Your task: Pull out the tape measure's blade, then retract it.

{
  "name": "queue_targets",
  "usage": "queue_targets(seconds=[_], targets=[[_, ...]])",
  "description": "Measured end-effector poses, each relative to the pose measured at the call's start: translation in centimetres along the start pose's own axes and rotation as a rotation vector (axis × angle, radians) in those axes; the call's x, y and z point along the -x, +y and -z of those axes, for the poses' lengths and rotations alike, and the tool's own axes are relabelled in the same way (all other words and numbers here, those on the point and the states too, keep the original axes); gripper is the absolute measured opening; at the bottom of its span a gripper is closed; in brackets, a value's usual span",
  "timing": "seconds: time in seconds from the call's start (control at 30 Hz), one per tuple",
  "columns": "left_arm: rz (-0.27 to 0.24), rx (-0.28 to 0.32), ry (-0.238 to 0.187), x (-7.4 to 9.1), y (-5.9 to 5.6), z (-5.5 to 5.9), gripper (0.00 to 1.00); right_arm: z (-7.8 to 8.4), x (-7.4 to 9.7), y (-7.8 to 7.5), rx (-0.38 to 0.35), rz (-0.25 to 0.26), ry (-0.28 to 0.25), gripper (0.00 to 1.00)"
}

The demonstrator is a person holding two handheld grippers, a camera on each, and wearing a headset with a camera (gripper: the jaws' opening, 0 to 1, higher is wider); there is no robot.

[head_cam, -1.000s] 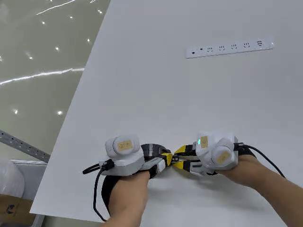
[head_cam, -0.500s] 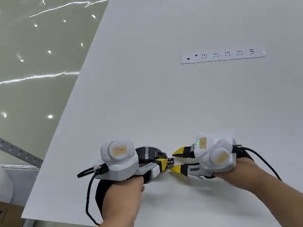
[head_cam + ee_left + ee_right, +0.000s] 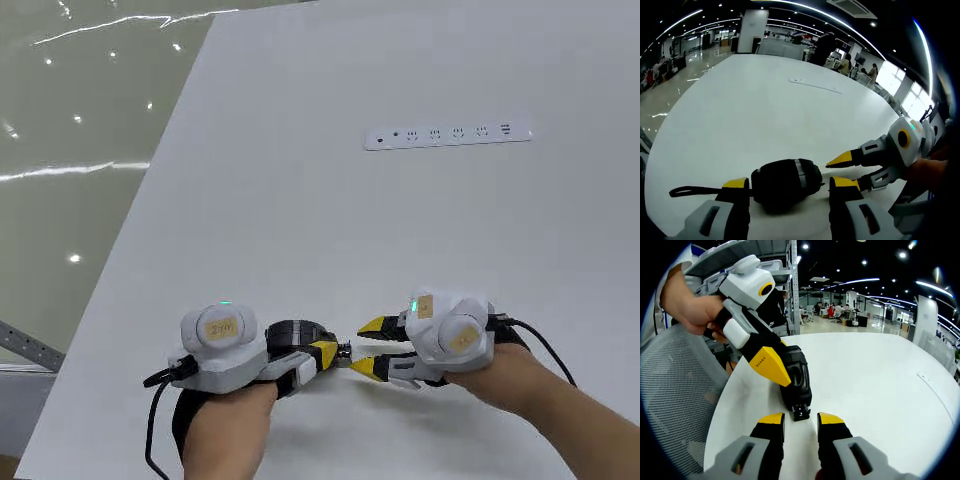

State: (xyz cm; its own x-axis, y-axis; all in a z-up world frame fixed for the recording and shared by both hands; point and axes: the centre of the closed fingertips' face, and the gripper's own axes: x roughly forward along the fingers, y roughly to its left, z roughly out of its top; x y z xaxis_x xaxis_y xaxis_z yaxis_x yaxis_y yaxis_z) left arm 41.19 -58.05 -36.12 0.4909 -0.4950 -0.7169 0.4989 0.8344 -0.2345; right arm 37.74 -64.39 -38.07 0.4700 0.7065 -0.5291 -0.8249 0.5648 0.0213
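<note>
**Left claw grips the tape; right claw gapes at the hook**

In the head view, both claws meet low in the frame, near the front edge of the white desk [image 3: 300, 200]. The left claw [image 3: 310, 350] comes in from the lower left and is clenched on the tape [image 3: 288, 332], a black case that rests on the desk. One yellow tip lies across the side of the case that faces the right claw.

In the left gripper view the case sits in the lower centre, between the two yellow tips, and both tips press against its sides. A grey band runs across the case. A black strap [image 3: 692, 191] trails from it toward the lower left.

The right claw [image 3: 368, 346] comes in from the lower right and points at the left claw. It is released, and its yellow tips stand apart, one above the other in the head view.

In the right gripper view the hook [image 3: 801, 412] pokes out just past the end of the case. It lies in the gap between the two tips, near both, and neither tip touches it. Behind it the case runs up toward the centre of the frame, with the left claw's yellow tip laid over it and a hand gripping the handle at the upper left.

A white power strip [image 3: 447, 134] lies flat on the desk in the upper right of the head view, well apart from the claws. Glossy floor [image 3: 70, 120] takes up the upper left. A mesh chair [image 3: 675, 390] shows at the left of the right gripper view, beside the desk edge.
</note>
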Motion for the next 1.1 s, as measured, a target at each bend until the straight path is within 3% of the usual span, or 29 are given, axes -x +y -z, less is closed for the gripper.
queue_targets(seconds=[0.07, 0.27, 0.33, 0.57, 0.77, 0.83, 1.07, 1.1], targets=[[0.034, -0.002, -0.014, 0.1, -0.4, -0.1, 0.61, -0.2, 0.3, -0.1, -0.014, 0.004, -0.004, 0.25], [0.046, -0.008, -0.024, 0.7, 0.0, 0.1, 0.62, -0.3, 1.9, 0.2, -0.029, 0.013, -0.011, 0.28], [0.078, -0.005, -0.036, 1.0, -0.4, -0.1, 0.61, -0.6, 2.6, 0.0, -0.013, 0.029, -0.011, 0.28], [0.119, -0.09, -0.045, 2.2, -0.8, -0.5, 0.61, -0.8, 4.8, -0.6, -0.041, 0.085, -0.018, 0.33], [0.177, -0.081, -0.061, 3.0, -1.4, -0.4, 0.61, -0.8, 6.6, -1.0, -0.057, 0.124, -0.017, 0.36], [0.173, -0.126, -0.045, 2.9, -1.4, 0.1, 0.61, -0.6, 7.2, -1.1, -0.062, 0.138, -0.012, 0.36], [0.208, -0.148, -0.058, 3.8, -1.5, 0.1, 0.62, -0.2, 9.1, -1.2, -0.086, 0.175, -0.003, 0.39], [0.215, -0.141, -0.077, 4.2, -1.4, -0.1, 0.61, -0.1, 9.4, -1.2, -0.083, 0.184, -0.001, 0.39]])
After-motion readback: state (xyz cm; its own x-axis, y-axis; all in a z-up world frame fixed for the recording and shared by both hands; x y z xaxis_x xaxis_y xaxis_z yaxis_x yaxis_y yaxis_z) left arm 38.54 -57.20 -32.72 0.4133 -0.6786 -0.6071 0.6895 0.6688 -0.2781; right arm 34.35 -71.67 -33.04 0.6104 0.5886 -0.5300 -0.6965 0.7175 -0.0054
